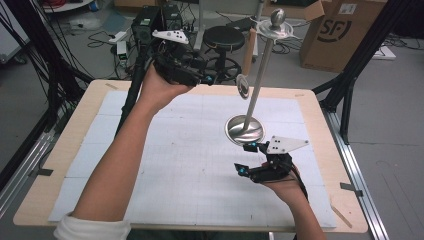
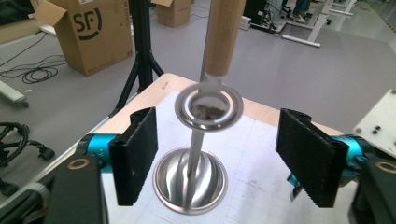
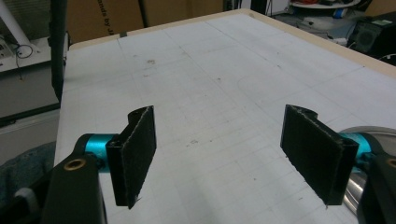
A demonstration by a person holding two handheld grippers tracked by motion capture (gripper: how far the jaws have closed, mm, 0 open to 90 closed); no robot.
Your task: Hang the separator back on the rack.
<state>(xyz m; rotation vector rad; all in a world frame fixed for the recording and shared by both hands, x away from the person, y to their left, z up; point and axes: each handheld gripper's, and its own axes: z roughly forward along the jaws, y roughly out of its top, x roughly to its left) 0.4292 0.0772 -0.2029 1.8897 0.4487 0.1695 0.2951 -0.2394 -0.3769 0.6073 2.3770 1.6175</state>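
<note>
- metal stand [image 1: 245, 129]: round polished base on the white gridded table [image 1: 175, 165], right of centre in the high view; slim pole rising to a disc and ball finial [image 1: 276, 19] at upper centre; small shiny ring-shaped piece [image 1: 243, 86] hanging beside the pole at mid height.
- left claw [image 1: 210, 79]: held high at upper centre-left, jaws wide with nothing between them, aimed at the stand's upper part; its own view frames the ring [image 2: 208, 105] between the pads.
- right claw [image 1: 248, 159]: low, just below the base, jaws wide, holding nothing.
- step, as judged: approach before a grasp; next move likely calls for steadying the base and closing on the pole or ring.
- writing: "sf" on cardboard box [image 1: 345, 30], upper right.
</note>
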